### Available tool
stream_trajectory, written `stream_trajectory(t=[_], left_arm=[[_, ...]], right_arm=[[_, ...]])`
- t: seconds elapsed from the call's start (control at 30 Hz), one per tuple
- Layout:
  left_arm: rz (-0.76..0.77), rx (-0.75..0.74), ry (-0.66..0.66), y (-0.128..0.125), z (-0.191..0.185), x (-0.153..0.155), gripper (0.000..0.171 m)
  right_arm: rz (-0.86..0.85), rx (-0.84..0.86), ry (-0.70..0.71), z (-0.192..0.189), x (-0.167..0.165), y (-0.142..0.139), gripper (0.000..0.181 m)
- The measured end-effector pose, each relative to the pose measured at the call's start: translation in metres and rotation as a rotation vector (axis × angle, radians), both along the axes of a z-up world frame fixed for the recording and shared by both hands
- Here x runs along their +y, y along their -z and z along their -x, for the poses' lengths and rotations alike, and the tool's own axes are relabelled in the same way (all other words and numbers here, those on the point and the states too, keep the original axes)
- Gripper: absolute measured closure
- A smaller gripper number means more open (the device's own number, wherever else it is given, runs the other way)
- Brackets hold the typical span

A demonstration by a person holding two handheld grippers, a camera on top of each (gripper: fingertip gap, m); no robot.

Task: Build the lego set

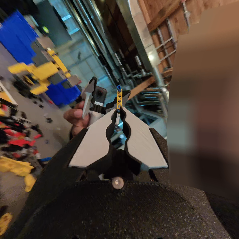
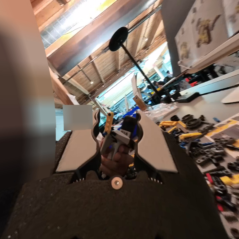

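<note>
My left gripper (image 1: 118, 109) is shut on the lower end of a short yellow lego beam (image 1: 119, 99) with holes and a blue pin at each end. It holds the beam upright in the air. The beam also shows in the right wrist view (image 2: 109, 123), held by the left gripper (image 2: 107, 134). My right gripper (image 2: 117, 113) is open and empty, its fingers either side of the left gripper, apart from it. In the left wrist view the right gripper (image 1: 107, 93) faces me just behind the beam, held by a hand (image 1: 76, 119).
Loose yellow, red and black lego parts (image 1: 16, 139) lie on the grey table (image 1: 54, 124) at the left. A half-built yellow and grey model (image 1: 42, 72) and blue bins (image 1: 16, 37) stand behind. Black and yellow parts (image 2: 201, 139) and an instruction sheet (image 2: 201, 24) lie to the right. The tips of one gripper are about 4 centimeters away from the tips of the other.
</note>
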State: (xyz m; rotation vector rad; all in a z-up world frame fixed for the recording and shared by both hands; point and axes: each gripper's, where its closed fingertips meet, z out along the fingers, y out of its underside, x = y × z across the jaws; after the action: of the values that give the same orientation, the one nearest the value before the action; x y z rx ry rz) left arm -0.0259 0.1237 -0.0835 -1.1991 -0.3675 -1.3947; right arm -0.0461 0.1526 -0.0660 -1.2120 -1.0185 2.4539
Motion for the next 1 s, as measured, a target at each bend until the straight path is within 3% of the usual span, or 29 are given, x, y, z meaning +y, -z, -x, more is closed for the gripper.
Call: stream_trajectory(t=[0.03, 0.23, 0.4, 0.53, 0.6, 0.7, 1.0], left_arm=[[0.002, 0.059, -0.043, 0.001, 0.003, 0.000, 0.170], [0.015, 0.276, -0.178, 0.001, 0.012, 0.001, 0.170], [0.051, 0.381, -0.217, 0.009, 0.011, 0.005, 0.170], [0.050, 0.420, -0.223, 0.010, 0.009, 0.005, 0.170], [0.054, 0.449, -0.227, 0.012, 0.008, 0.006, 0.170], [0.049, 0.445, -0.218, 0.011, 0.006, 0.005, 0.170], [0.053, 0.466, -0.193, 0.013, 0.002, 0.006, 0.170]], right_arm=[[-0.014, -0.020, 0.031, 0.002, 0.005, 0.003, 0.136], [-0.221, -0.057, 0.048, 0.003, -0.010, 0.014, 0.142], [-0.300, -0.032, 0.075, 0.001, -0.015, 0.014, 0.173], [-0.301, -0.011, 0.064, -0.002, -0.016, 0.011, 0.171], [-0.270, 0.004, 0.074, -0.003, -0.013, 0.007, 0.155], [-0.294, 0.001, 0.076, -0.004, -0.011, 0.007, 0.173], [-0.331, 0.027, 0.086, -0.006, -0.010, 0.006, 0.169]])
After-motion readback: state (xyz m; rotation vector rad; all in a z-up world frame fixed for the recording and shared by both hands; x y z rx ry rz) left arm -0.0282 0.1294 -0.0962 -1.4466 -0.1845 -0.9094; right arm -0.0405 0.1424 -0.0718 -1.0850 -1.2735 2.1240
